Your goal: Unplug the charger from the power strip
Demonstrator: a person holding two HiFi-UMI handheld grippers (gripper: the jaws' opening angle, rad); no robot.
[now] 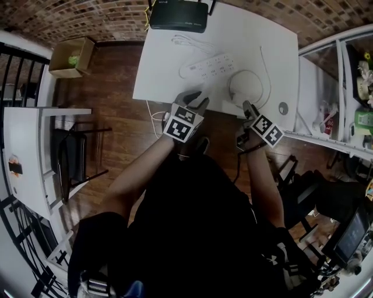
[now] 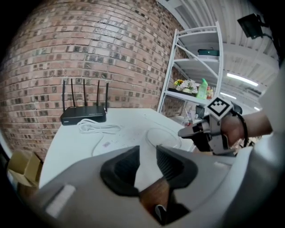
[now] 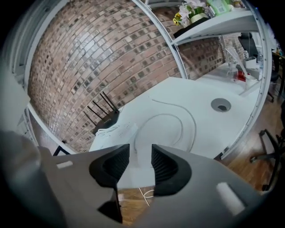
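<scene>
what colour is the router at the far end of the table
Black. The router shows best in the left gripper view, against the brick wall.

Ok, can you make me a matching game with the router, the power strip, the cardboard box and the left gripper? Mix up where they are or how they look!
Things:
1. router
2. power strip
3. cardboard box
4. left gripper

Clues:
A. on the floor, beside the table
B. black, at the table's far edge
C. jaws apart, nothing between them
D. white, lying near the table's middle

Pairs: 1-B, 2-D, 3-A, 4-C.
</scene>
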